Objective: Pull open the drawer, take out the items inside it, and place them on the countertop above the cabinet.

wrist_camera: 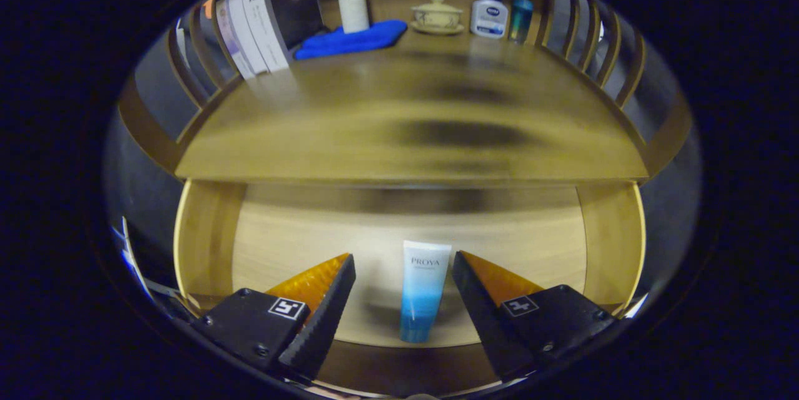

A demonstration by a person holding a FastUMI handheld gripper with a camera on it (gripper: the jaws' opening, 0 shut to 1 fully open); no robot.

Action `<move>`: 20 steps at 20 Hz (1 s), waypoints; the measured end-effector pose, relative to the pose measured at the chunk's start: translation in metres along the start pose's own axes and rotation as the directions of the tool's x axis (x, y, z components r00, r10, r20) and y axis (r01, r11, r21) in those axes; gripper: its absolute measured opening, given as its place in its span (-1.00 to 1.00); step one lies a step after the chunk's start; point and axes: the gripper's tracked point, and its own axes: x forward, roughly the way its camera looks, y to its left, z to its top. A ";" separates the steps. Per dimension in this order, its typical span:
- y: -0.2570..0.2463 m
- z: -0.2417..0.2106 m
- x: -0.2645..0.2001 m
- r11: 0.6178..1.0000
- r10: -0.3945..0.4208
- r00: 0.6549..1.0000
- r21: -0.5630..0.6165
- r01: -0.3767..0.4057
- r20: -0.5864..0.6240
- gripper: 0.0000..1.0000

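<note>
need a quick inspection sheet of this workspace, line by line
surface: countertop bare at the front, items along the back
job's things: drawer pulled open; tube lying inside, between the fingers
clutter: books, blue cloth, pump bottle, lidded bowl, two bottles at the back
grippers: tongs open, astride the tube, not touching it
cables: nothing seen
surroundings: slatted rails at both sides

— What lines the far end of the tabletop (412, 119)?
— Upright books (265, 19) lean at the left beside a blue cloth (352, 39), with a white pump bottle (352, 0) standing on it.
— And toward the right?
— A lidded cup on a saucer (437, 15), then a white bottle (489, 15) just beside a teal one (520, 18).
</note>
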 end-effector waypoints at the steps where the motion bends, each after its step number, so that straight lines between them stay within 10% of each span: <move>1: 0.000 -0.005 0.005 1.000 0.001 1.000 0.006 -0.001 -0.025 0.98; 7: -0.015 -0.020 0.018 0.999 -0.019 0.994 0.041 0.023 -0.106 0.94; 14: -0.016 -0.022 0.030 0.996 -0.019 0.991 0.087 0.031 -0.130 0.14; 20: -0.013 -0.025 0.009 0.996 0.027 0.997 0.081 -0.021 -0.071 -0.06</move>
